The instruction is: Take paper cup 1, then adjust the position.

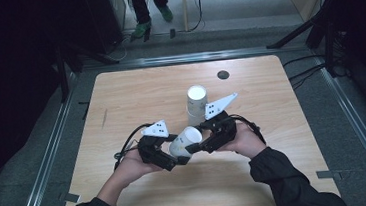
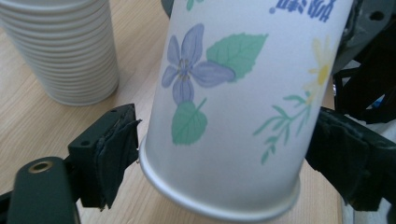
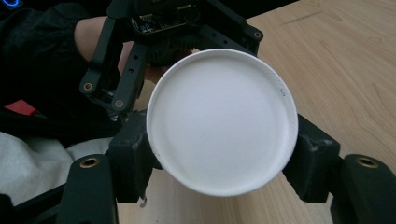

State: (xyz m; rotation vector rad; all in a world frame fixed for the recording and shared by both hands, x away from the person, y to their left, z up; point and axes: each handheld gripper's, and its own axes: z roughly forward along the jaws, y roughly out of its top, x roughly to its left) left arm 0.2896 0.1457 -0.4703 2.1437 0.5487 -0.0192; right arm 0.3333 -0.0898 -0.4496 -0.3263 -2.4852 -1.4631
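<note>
A white paper cup (image 1: 184, 142) with printed flowers and leaves (image 2: 224, 93) lies tilted between my two grippers above the table's middle. My left gripper (image 1: 176, 154) stands wide around its rolled rim end, with both pads (image 2: 116, 149) against the cup. My right gripper (image 1: 198, 138) is shut on the cup's other end. In the right gripper view the cup's flat white round end (image 3: 222, 121) faces the camera between the two black pads (image 3: 135, 154), and the left gripper is behind it. A stack of white cups (image 1: 197, 101) stands upright just beyond the grippers.
The wooden table (image 1: 135, 97) has a small black round hole (image 1: 223, 74) near its far edge. The cup stack (image 2: 70, 51) stands close on the left in the left gripper view. Someone in green shoes (image 1: 151, 23) stands on the floor beyond the table.
</note>
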